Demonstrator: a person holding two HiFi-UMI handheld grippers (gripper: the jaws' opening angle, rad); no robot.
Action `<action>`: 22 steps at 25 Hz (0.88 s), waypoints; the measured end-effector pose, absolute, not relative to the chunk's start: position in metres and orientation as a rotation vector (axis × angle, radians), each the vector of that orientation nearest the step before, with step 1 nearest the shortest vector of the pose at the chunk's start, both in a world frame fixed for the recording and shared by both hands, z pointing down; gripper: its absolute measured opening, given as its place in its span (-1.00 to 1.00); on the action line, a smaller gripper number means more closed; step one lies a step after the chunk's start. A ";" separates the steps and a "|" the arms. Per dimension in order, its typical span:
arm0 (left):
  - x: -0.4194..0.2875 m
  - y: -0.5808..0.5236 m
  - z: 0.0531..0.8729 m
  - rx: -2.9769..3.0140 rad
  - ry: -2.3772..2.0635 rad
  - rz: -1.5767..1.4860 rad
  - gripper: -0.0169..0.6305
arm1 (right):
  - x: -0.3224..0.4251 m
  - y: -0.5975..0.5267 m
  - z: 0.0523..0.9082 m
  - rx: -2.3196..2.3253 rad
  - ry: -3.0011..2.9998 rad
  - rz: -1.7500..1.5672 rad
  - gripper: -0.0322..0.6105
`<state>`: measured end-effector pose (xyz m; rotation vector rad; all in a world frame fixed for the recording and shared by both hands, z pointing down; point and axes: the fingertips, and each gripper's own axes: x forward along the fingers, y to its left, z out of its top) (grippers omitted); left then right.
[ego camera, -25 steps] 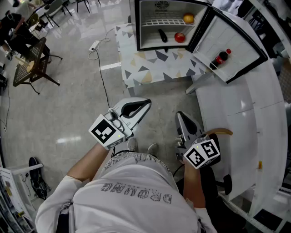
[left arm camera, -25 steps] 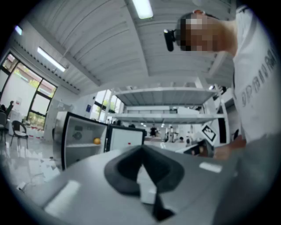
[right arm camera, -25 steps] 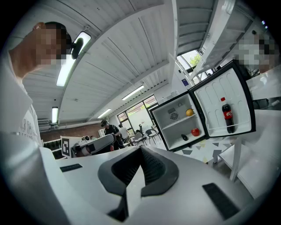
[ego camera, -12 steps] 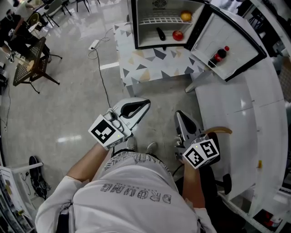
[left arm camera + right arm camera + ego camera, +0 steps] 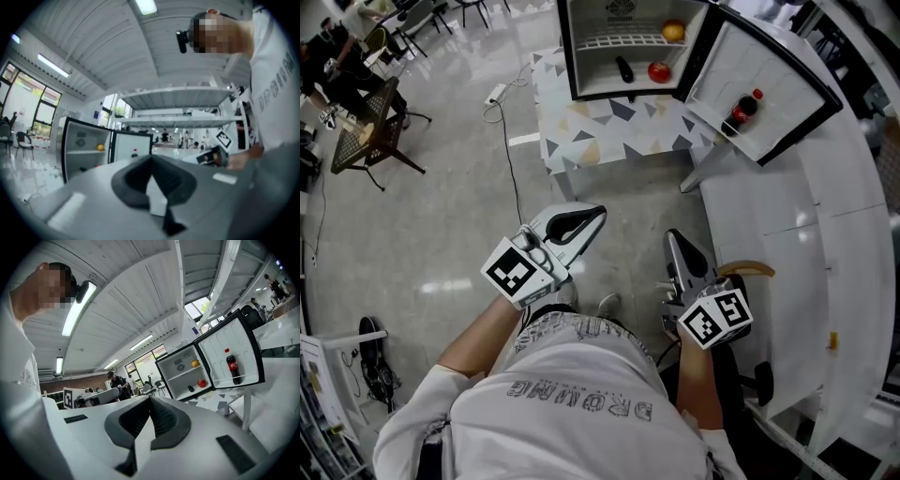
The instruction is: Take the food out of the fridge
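Note:
The small fridge (image 5: 628, 47) stands open on a patterned table (image 5: 609, 136), far ahead of both grippers. Inside it are an orange (image 5: 673, 31) on the wire shelf, a red apple (image 5: 658, 70) and a dark oblong item (image 5: 624, 68) on the floor of the fridge. A cola bottle (image 5: 742, 111) stands in the door rack (image 5: 759, 84). My left gripper (image 5: 598, 212) and right gripper (image 5: 671, 238) are held level in front of the person's body, both shut and empty. The right gripper view shows the orange (image 5: 195, 363), apple (image 5: 202, 383) and bottle (image 5: 232, 366).
A white curved counter (image 5: 825, 244) runs along the right, close to the right gripper. A power strip with its cable (image 5: 496, 92) lies on the floor left of the table. Chairs (image 5: 370, 131) stand at the far left. Open floor lies between me and the fridge.
The fridge and table have slid slightly up and left in the head view. Both grippers keep their spots in front of the body and stay shut.

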<state>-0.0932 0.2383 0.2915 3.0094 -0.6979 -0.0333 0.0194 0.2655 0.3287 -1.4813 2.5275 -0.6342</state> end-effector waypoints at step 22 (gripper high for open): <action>-0.046 0.220 0.300 3.016 -0.760 -0.029 -0.92 | 0.085 0.254 0.343 -1.491 2.515 -0.652 -0.90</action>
